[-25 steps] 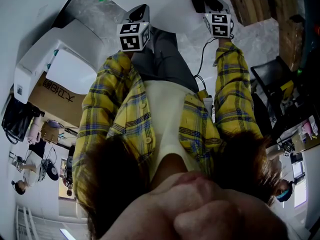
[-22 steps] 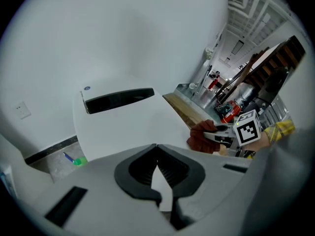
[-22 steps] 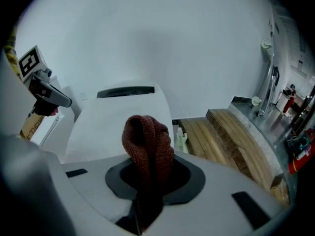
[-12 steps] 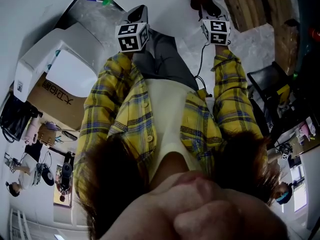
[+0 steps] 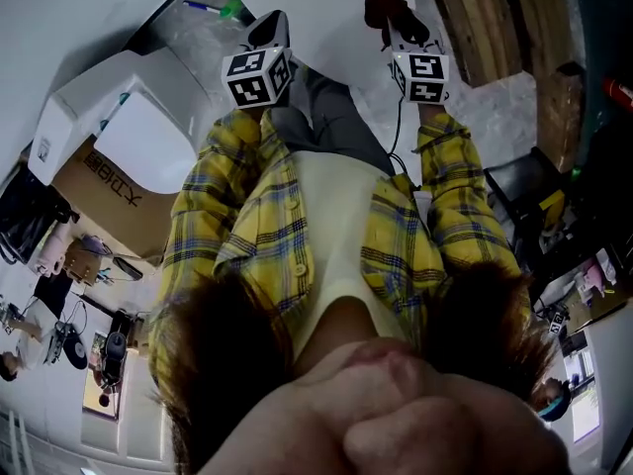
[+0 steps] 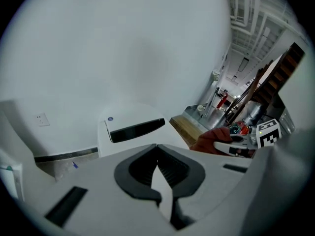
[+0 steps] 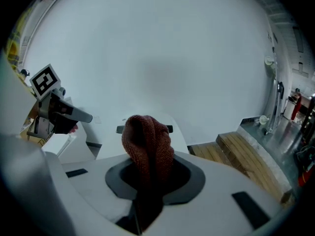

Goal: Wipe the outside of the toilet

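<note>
Both plaid-sleeved arms (image 5: 237, 196) reach forward side by side. The right hand-held gripper (image 7: 147, 178) clamps a reddish-brown knitted cloth (image 7: 147, 141); the left hand-held gripper (image 6: 157, 156) is closed, empty, the white toilet (image 6: 129, 117) ahead.

The pale, marbled floor (image 5: 499, 102) carries a white toilet (image 5: 138, 132) at the left, with a brown cardboard box (image 5: 104, 178) standing just beside it. A wooden slatted platform (image 5: 495, 13) rests on the floor at the right. A small blue-and-green stick-like thing (image 5: 210, 9) lies near the wall (image 5: 326, 3).
</note>
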`<state>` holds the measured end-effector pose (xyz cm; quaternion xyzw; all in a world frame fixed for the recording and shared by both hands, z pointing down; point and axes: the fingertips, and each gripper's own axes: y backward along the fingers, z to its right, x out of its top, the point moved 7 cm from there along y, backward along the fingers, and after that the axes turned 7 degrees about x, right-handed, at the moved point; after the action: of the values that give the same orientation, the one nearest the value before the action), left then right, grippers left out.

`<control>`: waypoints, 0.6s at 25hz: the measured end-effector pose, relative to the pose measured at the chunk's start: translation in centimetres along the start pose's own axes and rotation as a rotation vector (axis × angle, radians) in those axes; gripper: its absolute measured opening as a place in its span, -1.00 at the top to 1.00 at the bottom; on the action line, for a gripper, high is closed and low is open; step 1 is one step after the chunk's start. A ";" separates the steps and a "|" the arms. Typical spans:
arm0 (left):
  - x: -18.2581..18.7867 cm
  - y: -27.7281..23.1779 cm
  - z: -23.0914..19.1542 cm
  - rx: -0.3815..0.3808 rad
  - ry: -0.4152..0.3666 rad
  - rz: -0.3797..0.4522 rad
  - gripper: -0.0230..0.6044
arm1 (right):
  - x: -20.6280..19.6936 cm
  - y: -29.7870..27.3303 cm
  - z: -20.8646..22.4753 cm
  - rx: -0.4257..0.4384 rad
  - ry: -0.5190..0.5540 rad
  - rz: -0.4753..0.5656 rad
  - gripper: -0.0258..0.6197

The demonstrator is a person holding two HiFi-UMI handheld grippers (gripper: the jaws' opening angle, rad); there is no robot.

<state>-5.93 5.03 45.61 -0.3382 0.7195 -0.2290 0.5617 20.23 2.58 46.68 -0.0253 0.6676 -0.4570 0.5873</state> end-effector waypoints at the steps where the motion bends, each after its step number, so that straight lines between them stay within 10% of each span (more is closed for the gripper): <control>1: 0.3 0.4 -0.1 0.004 0.000 0.014 0.90 | 0.5 0.0 -0.3 0.006 0.006 0.006 0.66; 15: 3.0 6.6 -2.1 0.080 0.016 0.164 0.90 | 7.0 0.9 -4.7 0.112 0.057 0.105 0.66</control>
<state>-9.83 7.10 39.56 -0.2536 0.7396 -0.2135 0.5857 14.75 1.84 40.24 0.0556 0.6578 -0.4629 0.5916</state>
